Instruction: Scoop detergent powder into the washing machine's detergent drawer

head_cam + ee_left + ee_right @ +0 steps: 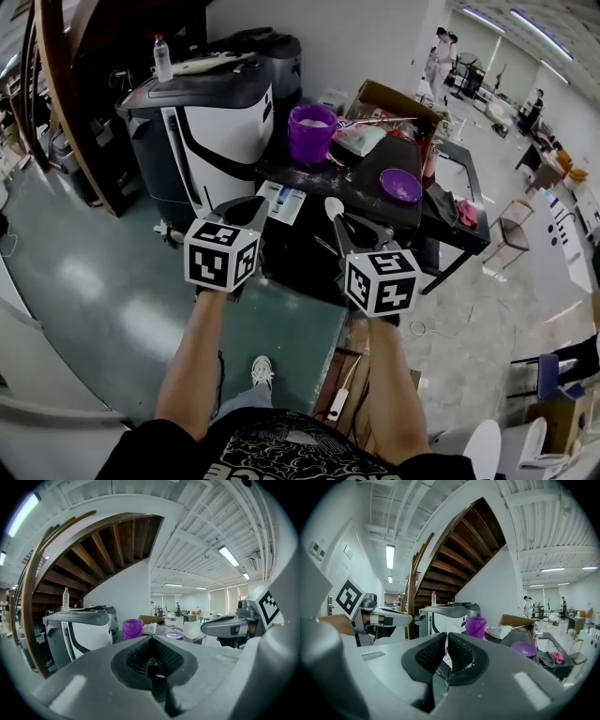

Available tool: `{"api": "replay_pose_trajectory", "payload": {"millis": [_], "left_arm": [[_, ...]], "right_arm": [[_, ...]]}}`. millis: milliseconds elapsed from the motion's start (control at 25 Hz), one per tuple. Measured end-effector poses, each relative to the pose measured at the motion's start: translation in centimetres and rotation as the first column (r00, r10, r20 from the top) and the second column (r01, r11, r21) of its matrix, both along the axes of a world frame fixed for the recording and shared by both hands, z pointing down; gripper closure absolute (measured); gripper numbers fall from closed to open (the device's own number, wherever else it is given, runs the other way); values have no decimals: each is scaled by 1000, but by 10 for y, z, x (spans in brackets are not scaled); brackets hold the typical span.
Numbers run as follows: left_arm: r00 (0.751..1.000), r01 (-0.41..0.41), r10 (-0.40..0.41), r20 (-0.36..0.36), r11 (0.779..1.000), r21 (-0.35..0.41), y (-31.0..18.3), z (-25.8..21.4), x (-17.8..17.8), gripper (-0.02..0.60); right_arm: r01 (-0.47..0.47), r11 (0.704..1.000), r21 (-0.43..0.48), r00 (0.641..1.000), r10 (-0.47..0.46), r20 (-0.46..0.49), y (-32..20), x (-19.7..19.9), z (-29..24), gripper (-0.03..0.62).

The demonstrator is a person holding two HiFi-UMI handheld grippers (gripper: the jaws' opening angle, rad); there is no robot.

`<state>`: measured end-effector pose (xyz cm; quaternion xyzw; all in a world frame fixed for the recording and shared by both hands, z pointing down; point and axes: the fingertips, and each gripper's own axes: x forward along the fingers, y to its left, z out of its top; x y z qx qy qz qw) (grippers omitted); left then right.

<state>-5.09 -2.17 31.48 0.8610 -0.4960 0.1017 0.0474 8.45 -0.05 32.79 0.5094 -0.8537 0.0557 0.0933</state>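
The left gripper [152, 651] has its ribbed pads pressed together with nothing between them, as its own view shows. The right gripper [446, 645] has its pads closed to a thin slit. Its own view leaves what they pinch hard to make out. The head view settles it: a white scoop [334, 208] sticks out of that gripper's fingertips, clamped by its handle. The scoop's long axis carries on from the fingers, away from the person. Its bowl is at the far end, just past the tips, leaning slightly toward the left gripper.

Beyond the right fingertips is a dark table [361, 178] with a purple bucket [312, 131] and a purple bowl [400, 185]. Beyond the left fingers, beside the bucket, stands the washing machine [225, 122], with a bottle [162, 58] on top.
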Motion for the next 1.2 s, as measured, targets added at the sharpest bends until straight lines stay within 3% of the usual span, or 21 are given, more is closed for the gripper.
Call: {"api": "replay_pose_trajectory", "payload": {"millis": [640,1200], "left_arm": [[999,-52,51,-7,998,-41,-137,6,-45,580],[995,-102,101,-5,992,-74,-197,22,-59,580]], "right_arm": [[-45,998,-32,999,45,-15,-132,-48,-4,559],[-91,994,-59,995,89,-39,-185,-64,8,559]]}}
